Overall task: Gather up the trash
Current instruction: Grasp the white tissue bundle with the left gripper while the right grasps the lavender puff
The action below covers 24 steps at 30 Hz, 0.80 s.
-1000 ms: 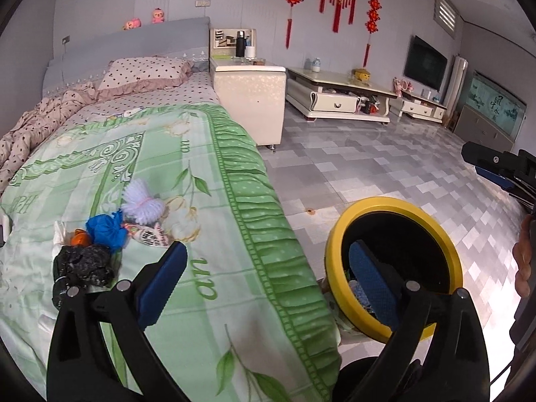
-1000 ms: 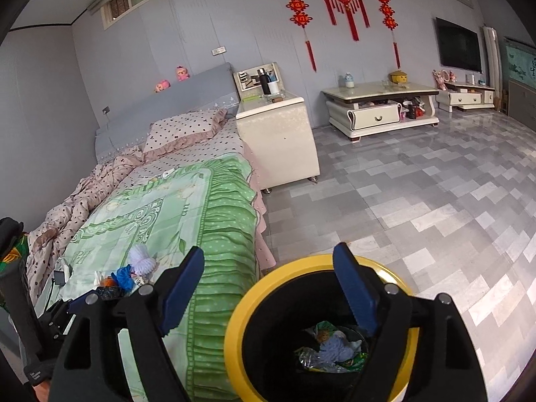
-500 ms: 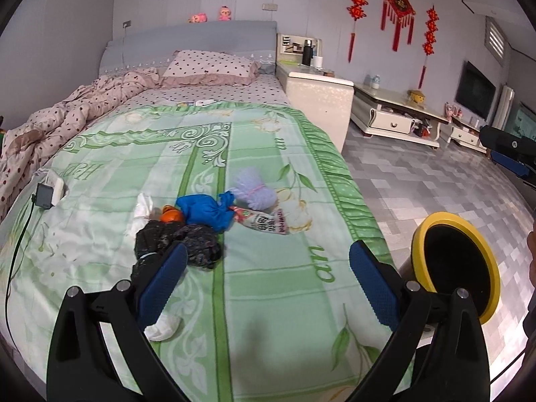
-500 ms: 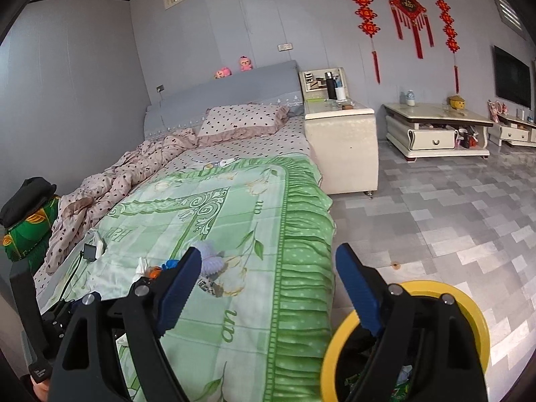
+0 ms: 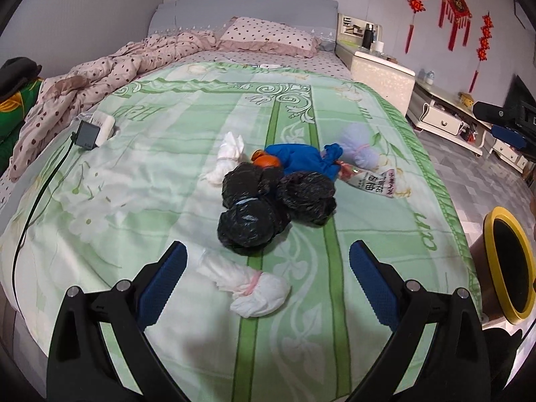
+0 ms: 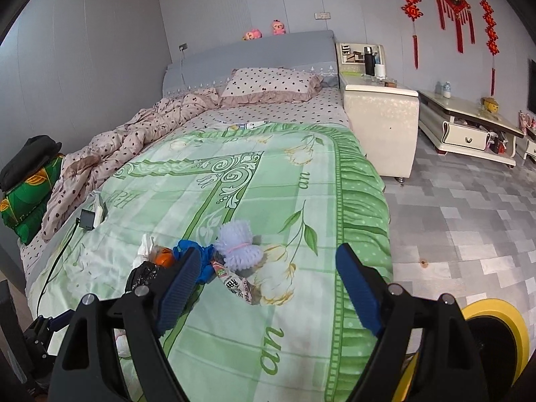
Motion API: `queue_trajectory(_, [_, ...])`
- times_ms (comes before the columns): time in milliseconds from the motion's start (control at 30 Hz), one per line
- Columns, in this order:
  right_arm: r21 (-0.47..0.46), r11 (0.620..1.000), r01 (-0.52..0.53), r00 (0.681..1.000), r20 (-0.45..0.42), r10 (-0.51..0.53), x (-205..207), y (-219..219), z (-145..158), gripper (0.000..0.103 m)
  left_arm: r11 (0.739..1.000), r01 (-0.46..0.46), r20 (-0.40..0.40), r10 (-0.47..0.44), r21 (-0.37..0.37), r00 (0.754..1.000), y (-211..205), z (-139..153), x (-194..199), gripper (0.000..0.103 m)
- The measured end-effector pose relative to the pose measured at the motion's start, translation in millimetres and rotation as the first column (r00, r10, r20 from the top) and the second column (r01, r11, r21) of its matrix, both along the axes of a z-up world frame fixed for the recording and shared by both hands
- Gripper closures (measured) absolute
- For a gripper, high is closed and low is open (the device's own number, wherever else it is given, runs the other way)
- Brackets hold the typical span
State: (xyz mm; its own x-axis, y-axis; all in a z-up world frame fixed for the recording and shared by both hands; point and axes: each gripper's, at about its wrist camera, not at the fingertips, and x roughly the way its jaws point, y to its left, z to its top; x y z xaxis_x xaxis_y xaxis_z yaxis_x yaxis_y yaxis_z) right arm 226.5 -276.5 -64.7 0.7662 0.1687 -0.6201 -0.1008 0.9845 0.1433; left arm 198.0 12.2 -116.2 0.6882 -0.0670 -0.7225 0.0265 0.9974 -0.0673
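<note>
Both claws had swung away from the bin [image 5: 512,268] in the last second: a moment earlier the right one hung over its yellow rim with trash visible inside, and the left one looked half at the floor. By this moment both faced the bed [image 5: 167,167], so I judged one drop finished and the next pickup beginning. The left claw [image 5: 268,269] was spread wide and empty, low over the green cover. The white bundle [image 5: 248,286] tied with a pink band lay between its blue pads, nearest of all the trash, though from the picture I could not tell whether the pads were level with it or above it. Just beyond the white bundle sat the black bags [image 5: 268,207], lumped together and touching. Behind the black bags lay the blue bag [image 5: 298,159] with something orange [image 5: 266,160] tucked against it, a pale puff [image 5: 355,145] and a printed wrapper [image 5: 373,181] to their right, and a second white wad [image 5: 227,154] to their left. The right claw [image 6: 264,288] was also apart and held nothing; it hung nearer the bed's floor-side edge, with the wrapper and puff just ahead of its left pad. The bin stood on the floor well right of the black bags, beside the bed. The white bundle looked the likely next grab.
</note>
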Motion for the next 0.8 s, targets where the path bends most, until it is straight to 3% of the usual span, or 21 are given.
queue_trajectory(433, [-0.086,0.995,-0.055,0.989,-0.14,0.043,94,52,-86,0.024,0.998,-0.057,-0.088,0.054,-0.038,0.995,32,-48,17,0.01])
queue_trajectory(667, [-0.092,0.994,-0.059,0.981,-0.189,0.041,122,61,-119,0.024,0.994,-0.067,-0.122,0.056,-0.088,0.991,38,-70,28,0.01])
queue_trajectory(800, [-0.093,0.993,-0.071,0.977,-0.209,0.05,134,67,-132,0.026,0.996,-0.048,-0.108,0.04,-0.077,0.993,33,-73,32,0.011])
